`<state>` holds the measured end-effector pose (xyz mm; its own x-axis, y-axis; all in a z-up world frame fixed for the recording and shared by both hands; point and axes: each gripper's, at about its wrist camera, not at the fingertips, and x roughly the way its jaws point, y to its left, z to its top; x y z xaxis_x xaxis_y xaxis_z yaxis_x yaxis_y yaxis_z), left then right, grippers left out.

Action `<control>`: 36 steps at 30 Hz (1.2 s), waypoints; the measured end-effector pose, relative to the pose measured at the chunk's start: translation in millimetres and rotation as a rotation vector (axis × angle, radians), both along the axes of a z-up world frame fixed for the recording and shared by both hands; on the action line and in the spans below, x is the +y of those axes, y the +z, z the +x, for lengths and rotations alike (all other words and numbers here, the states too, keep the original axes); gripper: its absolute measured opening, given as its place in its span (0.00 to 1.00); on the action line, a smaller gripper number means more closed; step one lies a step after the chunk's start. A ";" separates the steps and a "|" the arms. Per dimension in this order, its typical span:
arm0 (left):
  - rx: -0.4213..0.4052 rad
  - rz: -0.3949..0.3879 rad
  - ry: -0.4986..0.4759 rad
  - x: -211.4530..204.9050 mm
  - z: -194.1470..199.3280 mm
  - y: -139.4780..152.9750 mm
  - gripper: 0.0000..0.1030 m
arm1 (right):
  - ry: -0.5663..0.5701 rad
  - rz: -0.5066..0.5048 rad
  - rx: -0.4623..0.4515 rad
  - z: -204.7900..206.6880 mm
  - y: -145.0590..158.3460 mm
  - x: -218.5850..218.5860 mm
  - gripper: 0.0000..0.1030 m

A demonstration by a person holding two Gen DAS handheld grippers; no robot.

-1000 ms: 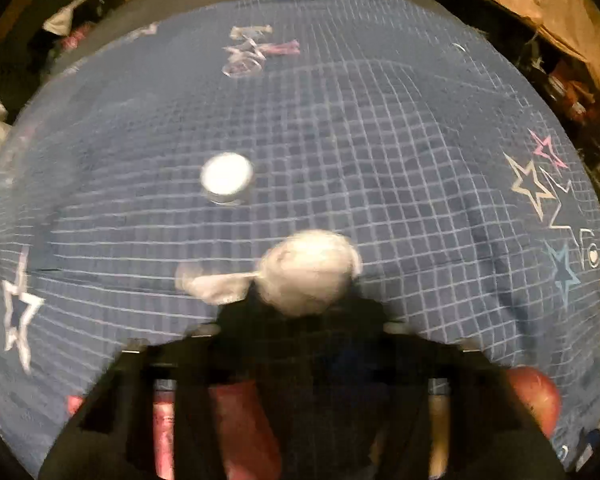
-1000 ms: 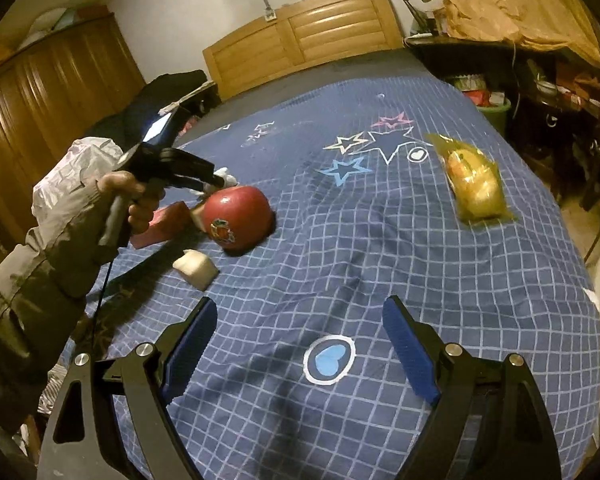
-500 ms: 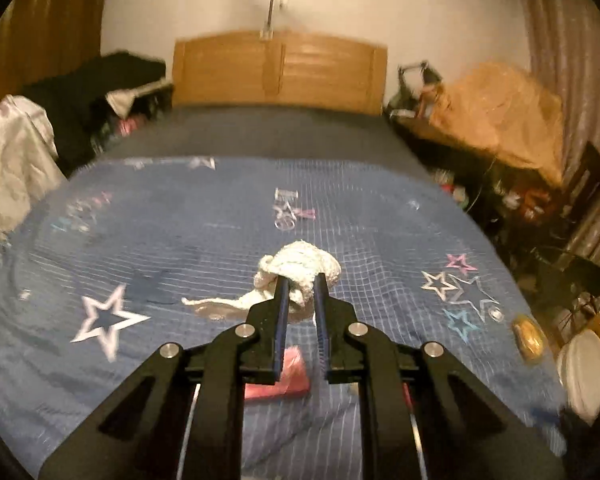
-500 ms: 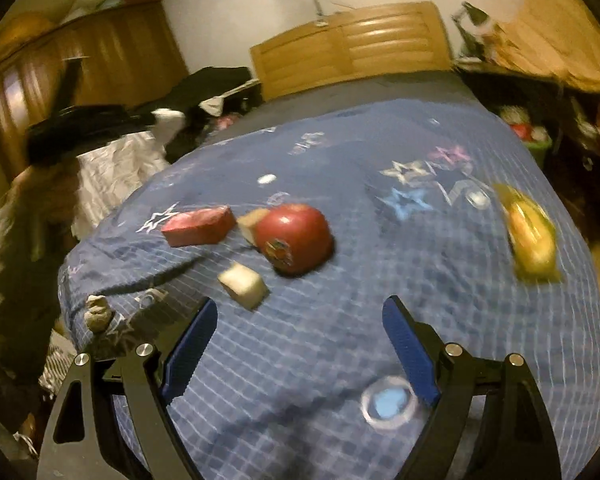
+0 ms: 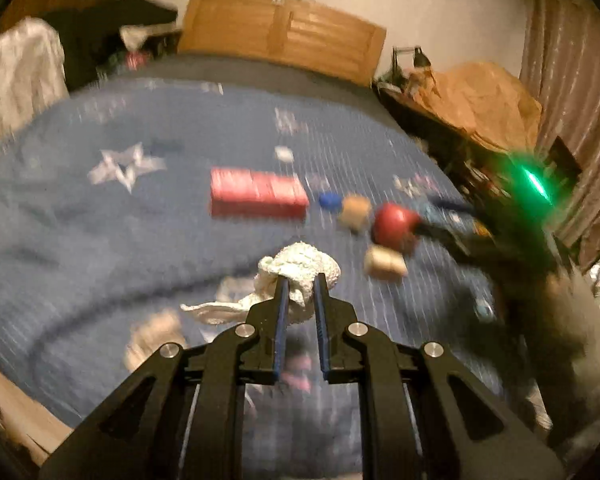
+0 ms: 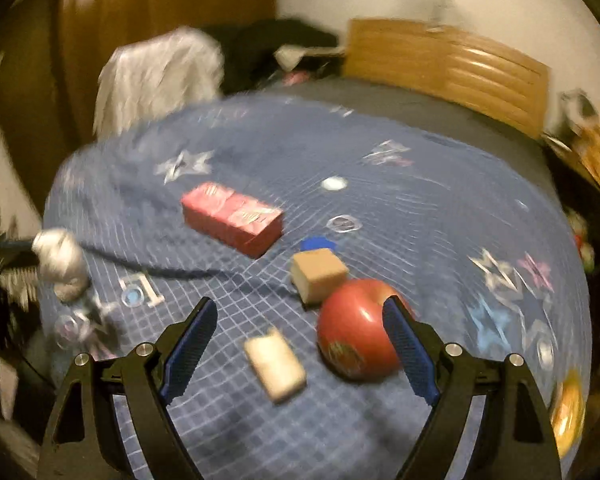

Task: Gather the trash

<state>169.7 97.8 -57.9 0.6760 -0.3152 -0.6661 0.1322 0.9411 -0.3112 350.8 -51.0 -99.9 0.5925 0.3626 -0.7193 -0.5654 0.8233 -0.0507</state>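
My left gripper point(image 5: 300, 280) is shut on a crumpled white tissue wad point(image 5: 300, 266), held above the near left part of the blue bed cover point(image 5: 100, 232); the wad also shows at the left edge of the right wrist view point(image 6: 58, 256). My right gripper point(image 6: 300, 312) is open and empty, low over the cover. Between and just ahead of its fingers lie a pale block point(image 6: 274, 364) and a red apple point(image 6: 358, 330), the apple beside the right finger point(image 6: 404, 340).
On the cover lie a pink box point(image 6: 232, 214), a tan cube point(image 6: 318, 274), a blue cap point(image 6: 318, 244), a small white lid point(image 6: 334, 184) and a yellow bagged item point(image 6: 568, 408). A wooden headboard point(image 6: 444, 68) stands behind; clutter lines the bed's sides.
My left gripper has lifted and swung back with the tissue wad, now seeing the whole bed. My right gripper has moved left and closer to the apple and the blocks.
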 end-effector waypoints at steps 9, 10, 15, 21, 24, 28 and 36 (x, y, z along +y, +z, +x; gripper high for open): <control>0.059 -0.059 -0.028 3.1 -4.4 -34.7 0.11 | 0.120 -0.325 0.165 87.6 -34.8 55.8 0.78; 0.061 -0.067 -0.027 4.4 -2.6 -35.3 0.11 | 0.132 -0.342 0.194 93.2 -39.5 58.7 0.75; 0.069 -0.077 -0.025 5.6 -4.0 -41.5 0.11 | 0.165 -0.431 0.228 101.5 -58.1 69.5 0.43; 0.059 -0.058 -0.063 -10.6 -4.2 -38.7 0.11 | 0.087 -0.197 0.057 48.0 17.5 34.7 0.42; 0.078 -0.038 -0.105 -27.3 -4.9 -42.8 0.11 | 0.030 -0.080 0.003 -25.7 48.8 0.6 0.42; 0.109 -0.003 -0.157 -50.5 -5.9 -51.5 0.11 | -0.090 -0.044 0.020 -117.3 41.4 -44.8 0.42; 0.055 0.112 -0.141 -80.5 -12.3 -63.0 0.11 | -0.400 0.084 0.069 -210.9 -33.8 -110.1 0.43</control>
<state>157.5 17.3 -120.9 0.5920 -0.3260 -0.7371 0.2512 0.9436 -0.2156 139.9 -161.1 -133.7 0.6498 0.1728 -0.7402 -0.1998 0.9784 0.0530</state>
